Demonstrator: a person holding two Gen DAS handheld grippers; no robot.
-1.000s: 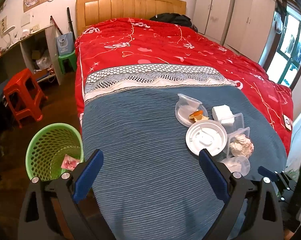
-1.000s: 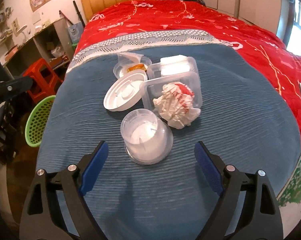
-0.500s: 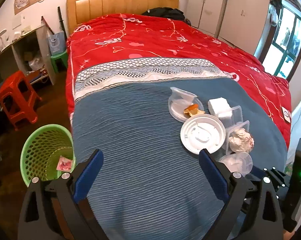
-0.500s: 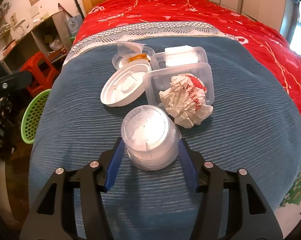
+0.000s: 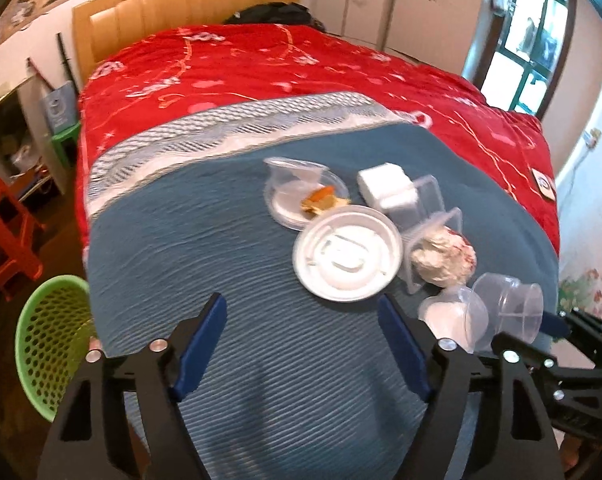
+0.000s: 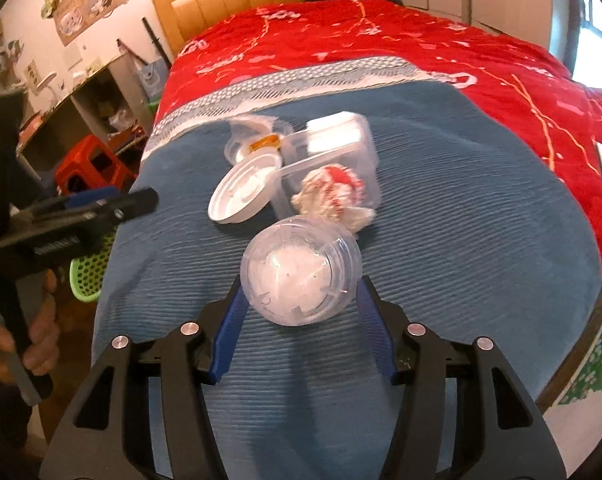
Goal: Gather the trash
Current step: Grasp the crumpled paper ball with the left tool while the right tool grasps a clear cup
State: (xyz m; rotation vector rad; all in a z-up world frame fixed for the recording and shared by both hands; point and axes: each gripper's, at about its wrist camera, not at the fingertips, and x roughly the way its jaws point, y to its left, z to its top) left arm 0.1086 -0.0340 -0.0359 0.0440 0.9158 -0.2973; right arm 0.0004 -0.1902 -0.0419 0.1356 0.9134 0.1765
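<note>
One clear plastic cup [image 6: 301, 270] sits clamped between my right gripper [image 6: 299, 300]'s blue pads, lifted off the blue ribbed blanket [image 6: 481, 272] near the foot of the bed, its round ridged base facing me and something white crumpled inside. From the left wrist view that same cup [image 5: 505, 312] hangs at the far right edge, tilted on its side.

Just behind it, a crumpled white-and-red paper wad [image 6: 333, 198] rests against a clear rectangular tub [image 6: 329, 168]. Beside that tub lies a round white lid [image 5: 347, 254], flat and ribbed with raised rings. Further back, a shallow clear container [image 5: 301, 196] with orange food scraps in it, and a white foam block [image 5: 385, 186] in another clear box.

My left gripper [image 5: 301, 344] hovers over bare blanket just short of the white lid, jaws closing, nothing between them.

Off the bed's left edge stands a green mesh basket [image 5: 49, 344], perforated plastic, on the dark floor. A red plastic stool [image 5: 5, 236] sits beyond it. The rest of the bed is a red patterned quilt [image 5: 261, 68] up to a wooden headboard [image 5: 181, 4].
</note>
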